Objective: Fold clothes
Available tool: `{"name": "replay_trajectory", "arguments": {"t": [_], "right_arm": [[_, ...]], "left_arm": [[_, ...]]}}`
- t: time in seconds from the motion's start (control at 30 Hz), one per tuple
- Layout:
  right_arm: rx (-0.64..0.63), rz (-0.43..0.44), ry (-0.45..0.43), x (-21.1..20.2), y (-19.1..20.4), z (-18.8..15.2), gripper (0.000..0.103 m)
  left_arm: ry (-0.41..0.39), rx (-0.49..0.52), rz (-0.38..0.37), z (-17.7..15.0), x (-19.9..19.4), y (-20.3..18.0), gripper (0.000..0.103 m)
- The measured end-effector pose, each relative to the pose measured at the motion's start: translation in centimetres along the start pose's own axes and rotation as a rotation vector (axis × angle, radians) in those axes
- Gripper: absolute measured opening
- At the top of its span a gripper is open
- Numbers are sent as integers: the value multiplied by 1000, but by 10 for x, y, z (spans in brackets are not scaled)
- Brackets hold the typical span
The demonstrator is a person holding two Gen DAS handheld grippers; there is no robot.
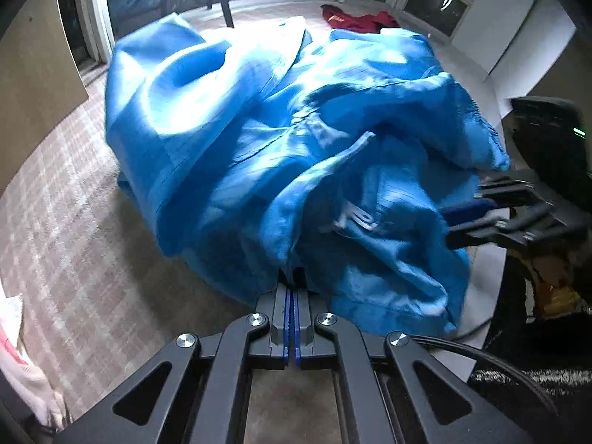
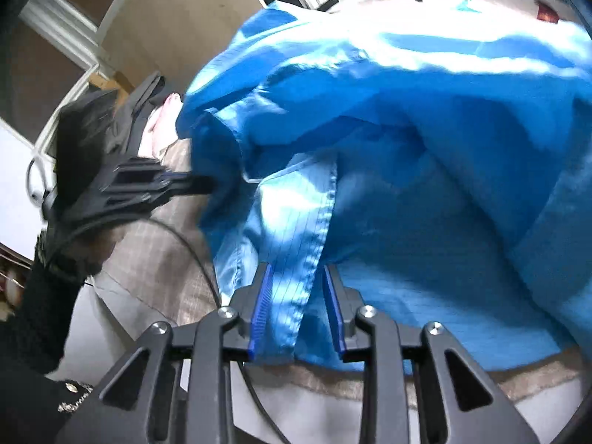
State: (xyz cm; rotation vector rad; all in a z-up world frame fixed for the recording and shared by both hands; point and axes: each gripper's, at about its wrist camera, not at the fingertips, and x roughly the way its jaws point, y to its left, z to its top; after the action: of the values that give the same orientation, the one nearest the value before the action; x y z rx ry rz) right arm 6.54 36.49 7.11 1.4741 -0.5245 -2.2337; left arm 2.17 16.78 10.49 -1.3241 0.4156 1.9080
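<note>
A large crumpled blue garment point(image 1: 259, 129) fills the middle of the left wrist view, with a white label on it. At the bottom my left gripper point(image 1: 294, 285) is shut on a fold of its near edge, the blue pads pressed together. The right wrist view shows that same gripper point(image 2: 207, 185) reaching into the cloth from the left. My right gripper point(image 2: 298, 272) stands open, and a stitched hem strip of the blue garment point(image 2: 407, 129) hangs between its spread pads. From the left wrist view the right gripper point(image 1: 455, 222) enters at the right, its tips buried under the cloth.
A red garment point(image 1: 355, 18) lies at the far side. The white table point(image 1: 488, 288) shows its rim at the right, above a pale checked carpet point(image 1: 74, 222). A person's black sleeve point(image 2: 33, 314) and a black cable point(image 2: 192, 248) are at the left. Windows line the back.
</note>
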Motion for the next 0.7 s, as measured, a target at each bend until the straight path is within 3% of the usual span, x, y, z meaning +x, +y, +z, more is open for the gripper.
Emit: {"name": "replay_trajectory", "arguments": {"t": [0.1,0.13,0.17,0.23,0.47,0.6,0.7], "right_arm": [[19,91,30,15,-5,1,26],[18,109,32,17,-4,1,21],[5,111,24,13,0,2,5],[-28,100,-5,2,9,4,5],[-165,-151,-328,-129,29,48,4],[-199,-328,-421,-175,22,81,1],[-192,-318,-417,-186,3,109,1]], "left_arm": [[-8,-6,33,-2,-8,0,0],[-15,-18,51,-5,-8,1,0],[-26,-27,69,-5,-11,1,0],[-63,-35,103,0,-30,2,0],[-191,-13,189,52,-99,12,0],[-196,29,221,102,-102,13,0],[-167,47,255,122,-80,23,0]]}}
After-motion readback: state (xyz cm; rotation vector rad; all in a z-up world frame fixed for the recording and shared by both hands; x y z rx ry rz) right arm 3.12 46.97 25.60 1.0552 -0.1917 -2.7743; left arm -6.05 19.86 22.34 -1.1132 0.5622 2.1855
